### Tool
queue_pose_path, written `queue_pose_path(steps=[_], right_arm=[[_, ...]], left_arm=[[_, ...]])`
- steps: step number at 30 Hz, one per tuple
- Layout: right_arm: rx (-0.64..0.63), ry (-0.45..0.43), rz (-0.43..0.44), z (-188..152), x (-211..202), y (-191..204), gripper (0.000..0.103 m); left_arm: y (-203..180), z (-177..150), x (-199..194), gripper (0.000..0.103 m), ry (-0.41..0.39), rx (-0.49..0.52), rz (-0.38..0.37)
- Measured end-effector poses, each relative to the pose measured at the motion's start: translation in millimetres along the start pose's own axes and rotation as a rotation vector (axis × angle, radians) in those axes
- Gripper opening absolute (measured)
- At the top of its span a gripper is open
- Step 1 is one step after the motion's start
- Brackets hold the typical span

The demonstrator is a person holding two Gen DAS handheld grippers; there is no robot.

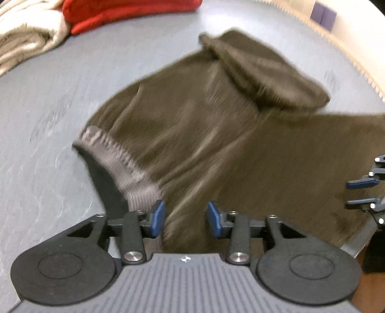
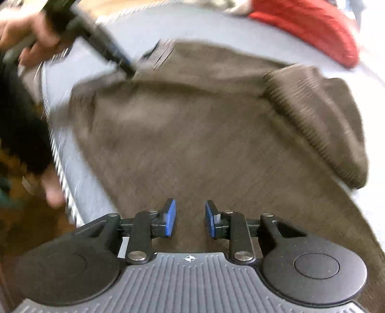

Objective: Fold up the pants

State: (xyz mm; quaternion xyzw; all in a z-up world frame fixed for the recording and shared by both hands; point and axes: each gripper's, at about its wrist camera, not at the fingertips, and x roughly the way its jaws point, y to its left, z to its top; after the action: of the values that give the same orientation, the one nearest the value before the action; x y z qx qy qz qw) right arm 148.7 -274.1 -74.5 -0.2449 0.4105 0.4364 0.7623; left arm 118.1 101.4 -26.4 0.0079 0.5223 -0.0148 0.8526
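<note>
Pants [image 1: 216,134], dark olive-brown and knitted, are lying spread over the grey table [image 1: 48,101] in the left wrist view, filling the frame from centre out to 3 o'clock. A ribbed cuff [image 1: 120,159] is sitting at about 8 o'clock, and a second ribbed band [image 1: 262,69] is doubled back over the cloth near 1 o'clock. The left gripper [image 1: 186,218] is hovering at 6 o'clock with its blue pads parted, cloth showing in the gap but nothing pinched. The right gripper [image 1: 361,192] is peeking in at 3 o'clock, pads apart as well. A red garment [image 1: 120,12] and a cream one [image 1: 26,36] are lying well apart at 11 o'clock. In the right wrist view the pants [image 2: 192,149] are covering the table [image 2: 96,192] from centre to 5 o'clock, the folded band [image 2: 312,120] sitting at 2 o'clock. The right gripper [image 2: 190,220] is hanging over the fabric at 6 o'clock, fingers spread and empty. The left gripper [image 2: 125,65], blurred by motion, is reaching down from 10 o'clock to the far edge of the cloth; its grip cannot be read here. By the look of it the fold is only starting, the garment partly doubled. The next move probably calls for each gripper pinching an edge and carrying it across evenly.
</note>
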Motion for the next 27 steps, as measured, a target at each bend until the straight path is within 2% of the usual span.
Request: queue_pose_path(steps=[1,4,9,11,13,15,17,21,23,25,27], right_arm=[[0.033,-0.033,-0.012,6,-6,-6,0.029],[0.168,-0.151,-0.065,27,-25,-35,0.029],[0.45,-0.355,-0.159,50,-57,-91,0.029],[0.559,-0.419,-0.222,54,-68,-115,0.032],[0.654,-0.468,-0.283,58,-74,-139,0.04],[0.726,-0.498,-0.304,60,-76,-160,0.048],[0.779,-0.512,-0.308,65,-73,-181,0.055],[0.837,-0.51,-0.354,74,-61,-214,0.057],[0.842,-0.489,-0.373,80,-50,-225,0.066],[0.827,-0.446,-0.418,85,-41,-236,0.089],[0.8,-0.41,-0.458,91,-27,-244,0.096]], left_arm=[[-4,8,-2,0.055,-0.018,-0.012,0.006],[-14,30,-5,0.057,-0.06,-0.045,0.016],[-26,66,-5,0.08,-0.142,-0.118,0.051],[-31,78,-6,0.085,-0.171,-0.158,0.051],[-38,89,-6,0.089,-0.192,-0.191,0.052],[-44,97,-5,0.098,-0.211,-0.223,0.058],[-52,102,-4,0.099,-0.243,-0.229,0.04],[-71,111,3,0.099,-0.292,-0.166,0.069],[-79,115,9,0.099,-0.284,-0.14,0.07],[-81,119,16,0.099,-0.281,-0.143,0.072],[-81,123,24,0.099,-0.257,-0.154,0.045]])
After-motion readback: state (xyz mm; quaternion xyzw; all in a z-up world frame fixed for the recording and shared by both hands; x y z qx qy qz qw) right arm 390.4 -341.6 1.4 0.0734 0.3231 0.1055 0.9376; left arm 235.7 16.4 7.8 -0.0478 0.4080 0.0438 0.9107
